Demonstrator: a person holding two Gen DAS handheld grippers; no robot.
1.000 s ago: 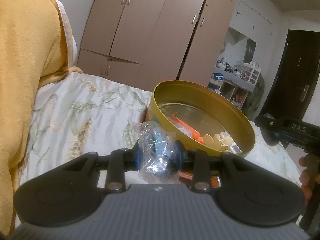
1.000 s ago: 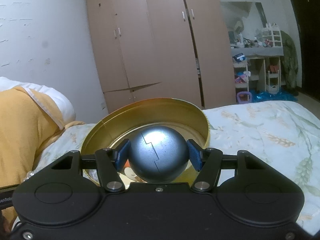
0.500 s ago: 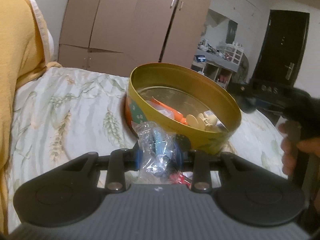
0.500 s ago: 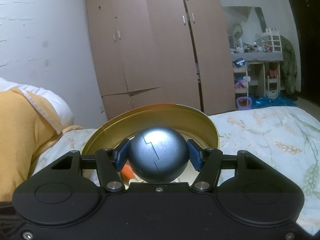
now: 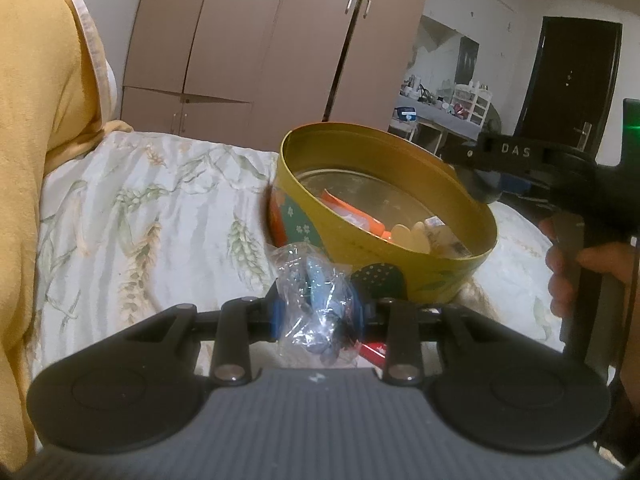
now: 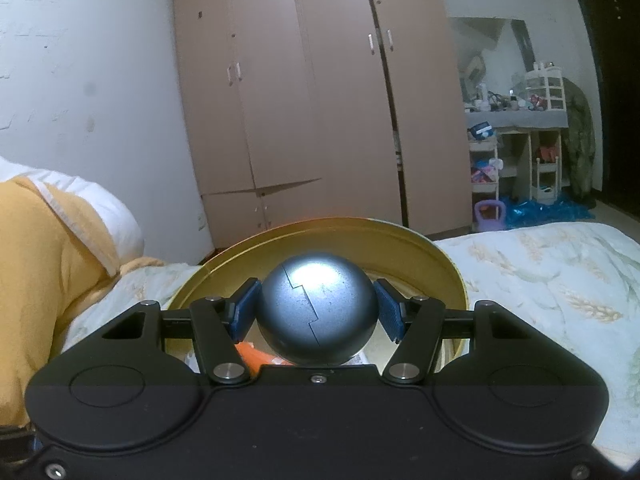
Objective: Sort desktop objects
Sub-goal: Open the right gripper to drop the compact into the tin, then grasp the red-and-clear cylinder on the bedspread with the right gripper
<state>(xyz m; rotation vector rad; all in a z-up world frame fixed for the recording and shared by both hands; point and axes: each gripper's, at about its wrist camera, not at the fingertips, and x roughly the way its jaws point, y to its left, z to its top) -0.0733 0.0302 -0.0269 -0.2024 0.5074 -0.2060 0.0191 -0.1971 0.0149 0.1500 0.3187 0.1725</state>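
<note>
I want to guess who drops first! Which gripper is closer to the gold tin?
Right. The right gripper hangs over the gold tin, jaws opening around a grey ball. The left gripper sits just outside its wall.

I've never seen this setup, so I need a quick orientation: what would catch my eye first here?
The round gold tin on the floral bedspread, already holding small items. In the right wrist view, a dark grey ball sits between the right gripper, whose jaws are opening, just over the tin. The left gripper pinches a crinkled clear plastic bag beside the tin.
</note>
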